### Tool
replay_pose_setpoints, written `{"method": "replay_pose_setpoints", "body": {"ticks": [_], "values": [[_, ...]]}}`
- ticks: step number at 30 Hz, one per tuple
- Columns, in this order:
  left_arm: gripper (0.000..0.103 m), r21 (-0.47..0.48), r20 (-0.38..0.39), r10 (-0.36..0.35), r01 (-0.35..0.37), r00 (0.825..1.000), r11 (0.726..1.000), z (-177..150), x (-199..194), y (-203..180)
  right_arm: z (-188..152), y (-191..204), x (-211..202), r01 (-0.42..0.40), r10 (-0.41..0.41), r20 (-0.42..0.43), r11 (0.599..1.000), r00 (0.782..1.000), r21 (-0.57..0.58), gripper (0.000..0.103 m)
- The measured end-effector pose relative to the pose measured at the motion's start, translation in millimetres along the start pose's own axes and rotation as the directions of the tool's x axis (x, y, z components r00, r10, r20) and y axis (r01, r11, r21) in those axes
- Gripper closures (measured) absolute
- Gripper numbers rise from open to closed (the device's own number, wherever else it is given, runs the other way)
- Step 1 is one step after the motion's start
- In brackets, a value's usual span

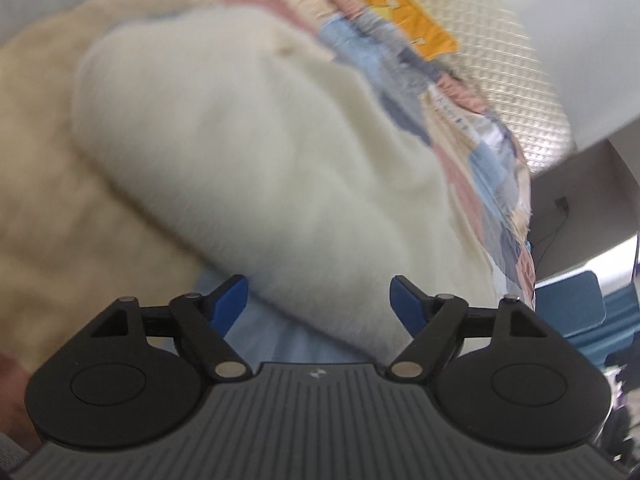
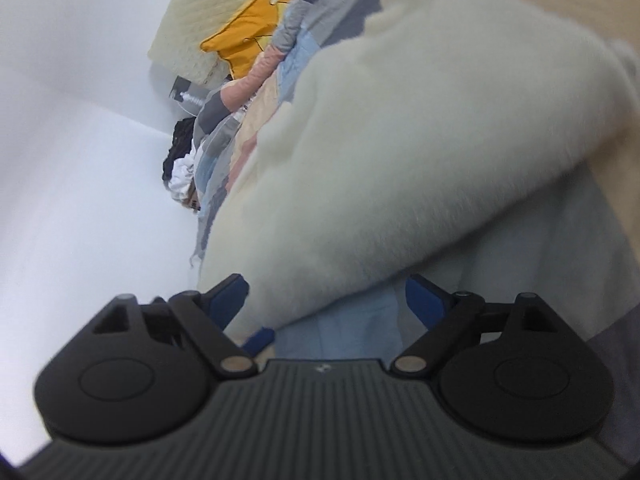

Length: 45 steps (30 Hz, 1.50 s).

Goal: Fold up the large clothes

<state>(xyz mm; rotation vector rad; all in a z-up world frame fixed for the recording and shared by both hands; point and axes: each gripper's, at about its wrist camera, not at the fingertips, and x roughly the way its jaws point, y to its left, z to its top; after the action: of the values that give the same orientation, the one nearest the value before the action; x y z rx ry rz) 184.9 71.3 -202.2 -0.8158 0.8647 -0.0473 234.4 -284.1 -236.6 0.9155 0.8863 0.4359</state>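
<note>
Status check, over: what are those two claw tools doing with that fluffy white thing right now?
Left gripper open, right gripper open, nothing gripped. Fluffy cream garment bunched on patchwork quilt, light blue cloth under it. Nothing blocking.

- left hand-held gripper (image 1: 319, 300): jaws spread wide, blue fingertips (image 1: 231, 300) well apart, nothing clamped between them.
- its black linkage arms splay outward on both sides of the ribbed grey body; the view is tilted, so the tool is rolled to one side.
- right hand-held gripper (image 2: 328, 300): jaws likewise spread wide, blue fingertips (image 2: 424, 300) well apart, gripping nothing.
- its view is tilted the opposite way, so the two tools are rolled in opposing directions.
- the person's hands and arms are out of view in both cameras.
</note>
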Motion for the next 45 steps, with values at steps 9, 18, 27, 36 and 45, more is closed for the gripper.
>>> {"method": "replay_pose_setpoints", "body": {"ticks": [9,18,27,36,45], "values": [[0.013,-0.242,-0.034,-0.042,0.032,0.999,0.97,3.7,28.0,38.2,12.0,-42.4,22.3,0.008,-0.03,0.087,0.97,0.996,0.241,0.015],[0.013,-0.404,0.161,-0.044,0.107,0.986,0.908,17.8,18.0,65.6,21.7,-57.7,8.6,-0.064,-0.027,0.254,0.937,0.967,0.343,0.02],[0.033,-0.342,0.185,0.056,0.011,0.981,0.94,36.2,22.4,61.7,32.3,-57.8,13.1,0.057,-0.133,0.282,0.964,0.95,0.261,0.045],[0.066,-0.24,0.249,0.029,0.032,0.968,0.97,34.2,-4.2,49.9,35.4,-29.6,-11.3,0.051,-0.073,0.337,0.996,0.939,0.073,0.067],[0.067,-0.15,0.257,-0.072,0.113,0.964,0.982,36.3,-75.8,6.2,39.6,5.1,-67.1,0.03,-0.049,0.321,0.998,0.946,0.063,0.066]]}}
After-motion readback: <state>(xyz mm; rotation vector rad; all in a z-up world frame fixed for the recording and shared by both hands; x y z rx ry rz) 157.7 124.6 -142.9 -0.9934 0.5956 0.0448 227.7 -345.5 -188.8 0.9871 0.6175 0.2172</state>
